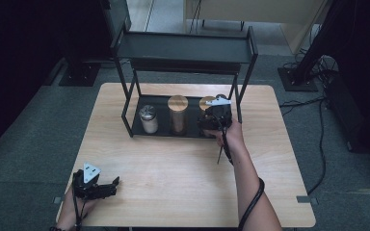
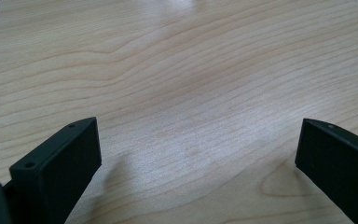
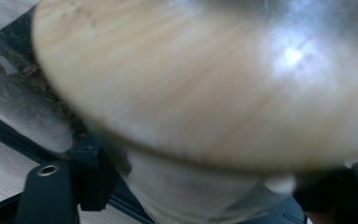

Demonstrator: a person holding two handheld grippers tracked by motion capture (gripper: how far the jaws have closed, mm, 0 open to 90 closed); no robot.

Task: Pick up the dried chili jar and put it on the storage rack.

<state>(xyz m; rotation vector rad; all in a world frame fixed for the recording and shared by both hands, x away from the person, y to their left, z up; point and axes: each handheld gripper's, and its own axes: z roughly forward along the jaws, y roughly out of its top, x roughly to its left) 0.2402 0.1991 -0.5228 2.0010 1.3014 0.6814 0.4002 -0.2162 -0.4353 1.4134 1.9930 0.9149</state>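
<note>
Up close, the right gripper (image 3: 191,186) straddles a wood-lidded jar (image 3: 205,84); the left gripper (image 2: 198,154) gapes over bare table (image 2: 191,70).

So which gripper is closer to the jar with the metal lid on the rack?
Right. The right gripper is at the rack's right end, two jars from the metal-lidded jar; the left gripper rests near the table's front-left corner.

In the high view, the right hand-held gripper (image 1: 215,117) covers most of the rightmost jar (image 1: 206,103); only a part of its wooden lid is visible. In the right hand-held gripper view, this jar (image 3: 205,93) is very blurred, cut by the top edge, and its contents cannot be told.
</note>
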